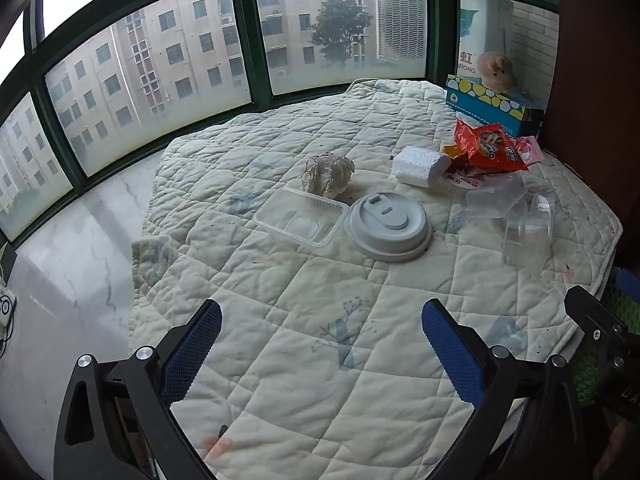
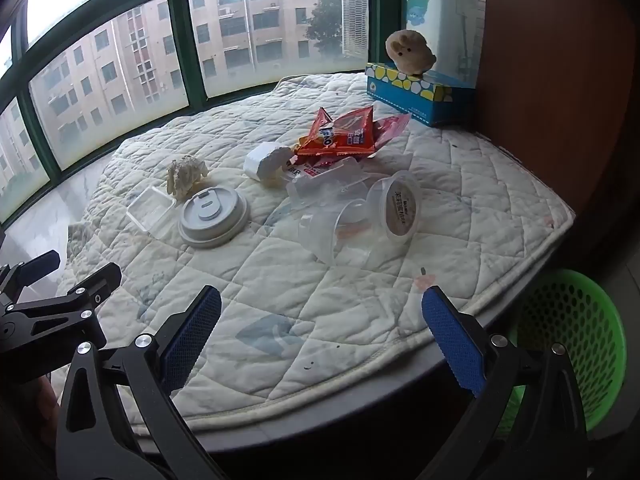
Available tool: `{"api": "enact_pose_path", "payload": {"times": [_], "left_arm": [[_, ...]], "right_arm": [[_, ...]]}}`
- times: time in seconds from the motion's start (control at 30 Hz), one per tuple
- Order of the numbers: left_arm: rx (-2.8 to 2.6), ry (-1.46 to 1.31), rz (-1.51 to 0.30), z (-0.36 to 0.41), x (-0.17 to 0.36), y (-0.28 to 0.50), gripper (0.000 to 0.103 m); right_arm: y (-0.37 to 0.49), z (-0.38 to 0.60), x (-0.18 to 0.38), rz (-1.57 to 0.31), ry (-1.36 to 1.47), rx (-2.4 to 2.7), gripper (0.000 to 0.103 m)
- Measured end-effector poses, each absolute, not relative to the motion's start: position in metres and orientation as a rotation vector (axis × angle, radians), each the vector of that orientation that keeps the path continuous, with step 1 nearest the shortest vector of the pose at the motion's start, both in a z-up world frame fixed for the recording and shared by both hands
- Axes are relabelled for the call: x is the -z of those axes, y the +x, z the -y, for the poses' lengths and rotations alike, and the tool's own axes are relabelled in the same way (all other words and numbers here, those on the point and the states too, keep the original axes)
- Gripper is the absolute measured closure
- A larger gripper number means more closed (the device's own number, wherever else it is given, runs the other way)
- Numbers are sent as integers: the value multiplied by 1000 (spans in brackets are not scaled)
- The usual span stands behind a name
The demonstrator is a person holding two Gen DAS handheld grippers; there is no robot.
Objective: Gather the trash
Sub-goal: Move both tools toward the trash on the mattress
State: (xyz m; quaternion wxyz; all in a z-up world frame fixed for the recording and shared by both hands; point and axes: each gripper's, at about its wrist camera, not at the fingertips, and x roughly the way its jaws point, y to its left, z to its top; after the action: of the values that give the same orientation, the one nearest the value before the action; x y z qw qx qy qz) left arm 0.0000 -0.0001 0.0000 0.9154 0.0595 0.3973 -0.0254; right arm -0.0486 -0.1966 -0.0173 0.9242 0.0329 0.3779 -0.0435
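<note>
Left gripper point(image 1: 322, 328) is hovering over the near part of the quilted pad point(image 1: 360, 360), blue-padded fingers point(image 1: 192, 356) spread wide, holding nothing. Right gripper point(image 2: 322, 328) is hanging above the pad's near edge, fingers point(image 2: 454, 344) likewise spread apart and empty. In the right wrist view the left gripper's black frame point(image 2: 44, 308) is showing at the left border; in the left wrist view part of the right gripper's frame point(image 1: 600, 332) is showing at the right.

Trash is lying scattered across the middle and far right of the pad:
- Grey round cup lid point(image 1: 387, 226) is sitting flat, touching a clear shallow plastic tray point(image 1: 300, 216) on its left.
- Crumpled paper ball point(image 1: 327, 174) is resting just behind the tray.
- White foam block point(image 1: 420, 166) is lying farther right, beside an orange snack wrapper point(image 1: 486, 148) and a pink wrapper point(image 1: 528, 150) partly under it.
- Clear plastic cups point(image 2: 340, 232) are lying on their sides near the right edge; a small tub with a printed foil lid point(image 2: 400, 210) is tipped against them.

Green mesh basket point(image 2: 572, 332) is standing on the floor below the pad's right corner, just beside the right gripper.

At the far right corner a blue tissue box point(image 2: 412, 94) is sitting with a small plush toy point(image 2: 410, 54) on top. Green-framed windows point(image 1: 248, 40) are running behind the pad.
</note>
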Motion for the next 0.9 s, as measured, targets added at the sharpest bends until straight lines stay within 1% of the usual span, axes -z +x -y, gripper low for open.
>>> {"api": "enact_pose_path", "payload": {"times": [0.67, 0.9], "left_arm": [[52, 123, -824, -3, 1, -3, 6], [40, 124, -834, -5, 9, -1, 6]], "right_arm": [[-48, 195, 18, -779, 65, 90, 4], [-49, 194, 18, -776, 64, 95, 4]]}}
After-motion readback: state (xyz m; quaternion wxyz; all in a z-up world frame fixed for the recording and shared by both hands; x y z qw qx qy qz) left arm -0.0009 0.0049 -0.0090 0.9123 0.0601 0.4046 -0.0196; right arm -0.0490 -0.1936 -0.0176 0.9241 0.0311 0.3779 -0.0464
